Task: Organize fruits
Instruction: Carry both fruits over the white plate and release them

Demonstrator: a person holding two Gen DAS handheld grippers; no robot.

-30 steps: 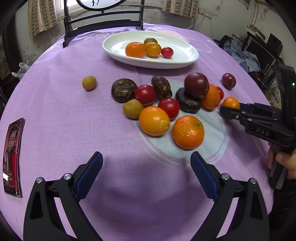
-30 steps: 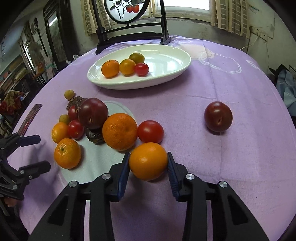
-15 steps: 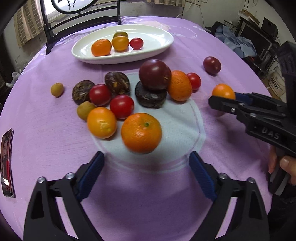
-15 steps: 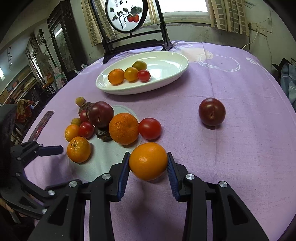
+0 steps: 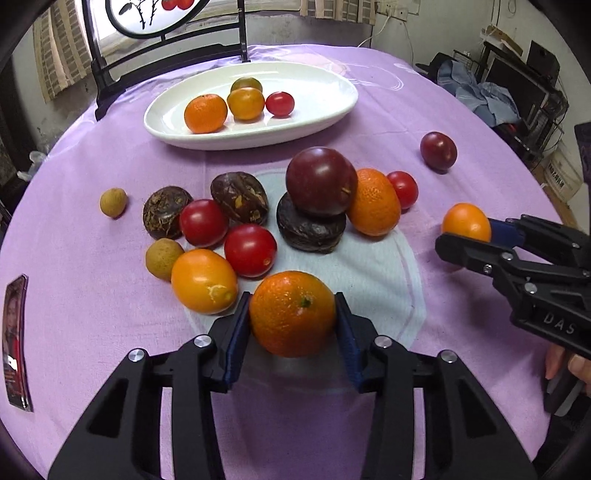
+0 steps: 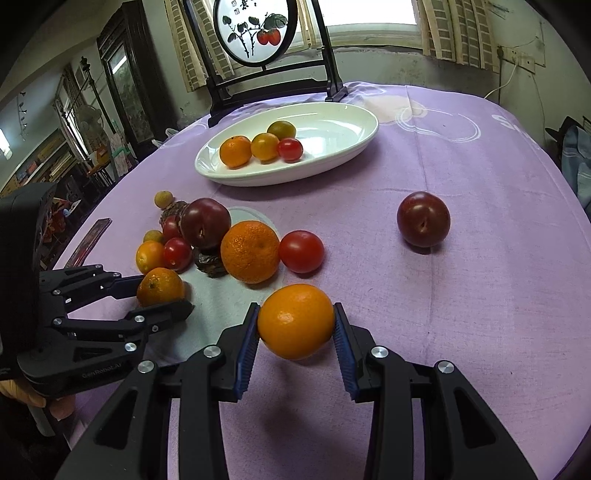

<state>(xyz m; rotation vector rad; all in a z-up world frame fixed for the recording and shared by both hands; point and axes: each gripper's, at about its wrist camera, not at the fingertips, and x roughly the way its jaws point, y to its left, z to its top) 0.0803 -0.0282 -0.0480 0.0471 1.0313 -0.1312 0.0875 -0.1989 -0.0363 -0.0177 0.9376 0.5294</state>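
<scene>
On the purple tablecloth lies a heap of fruit: a dark plum [image 5: 320, 181], red tomatoes, oranges and brown wrinkled fruits. My left gripper [image 5: 291, 300] is closing its jaws on a dimpled mandarin [image 5: 291, 321] at the heap's near edge, and both blue pads touch its sides. The same mandarin [image 6: 160, 286] shows in the right wrist view between the left gripper's fingers. My right gripper [image 6: 295, 311] is shut on a smooth orange [image 6: 295, 325], held a little above the cloth. The white oval dish [image 5: 325, 110] behind holds several small fruits.
A lone plum [image 6: 423, 218] sits apart on the right of the cloth. A phone [image 5: 14, 339] lies near the table's left edge. A black-framed round screen [image 6: 255, 33] stands behind the dish. Small brown longans [image 5: 113, 201] lie left of the heap.
My left gripper has moved forward up to the mandarin and its jaws have come in from wide apart to touch it. The right gripper keeps its hold on the orange.
</scene>
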